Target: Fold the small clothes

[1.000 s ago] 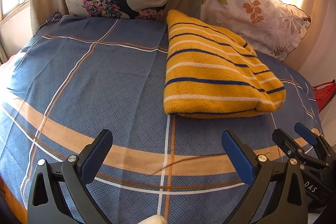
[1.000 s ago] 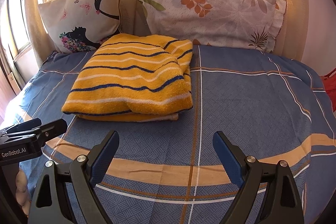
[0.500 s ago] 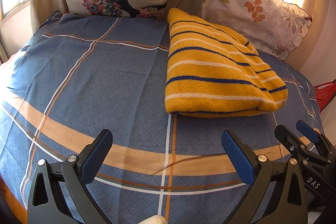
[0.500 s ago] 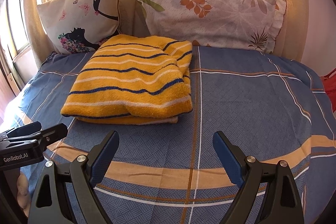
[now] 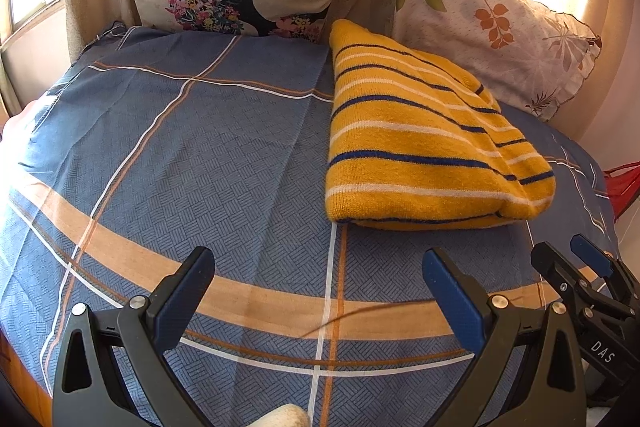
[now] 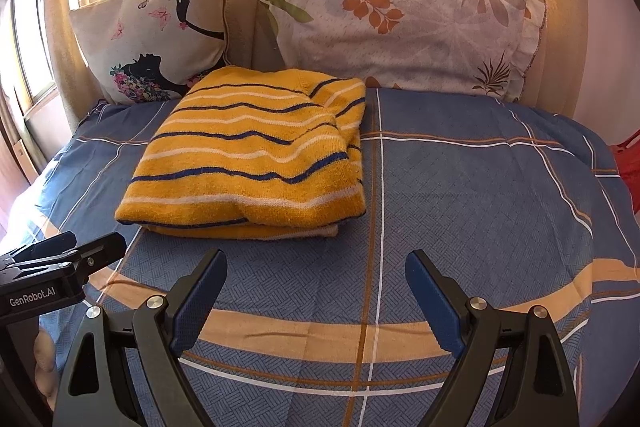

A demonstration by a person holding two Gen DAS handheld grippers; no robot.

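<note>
The yellow striped garment [image 6: 248, 155] is seen folded into a neat stack on the bed [image 6: 480, 187], near the pillows [image 6: 400, 23]. Both the left tongs [image 5: 318, 293] and right tongs [image 6: 316, 293] are held wide open, empty, just short of it; folding is judged essentially done.

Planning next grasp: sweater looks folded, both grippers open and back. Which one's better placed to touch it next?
Marginally the right. The folded striped sweater has its near edge just ahead-left of the right gripper. From the left gripper it sits farther off, ahead-right. Both are open, holding nothing, above the blue bedsheet.
</note>
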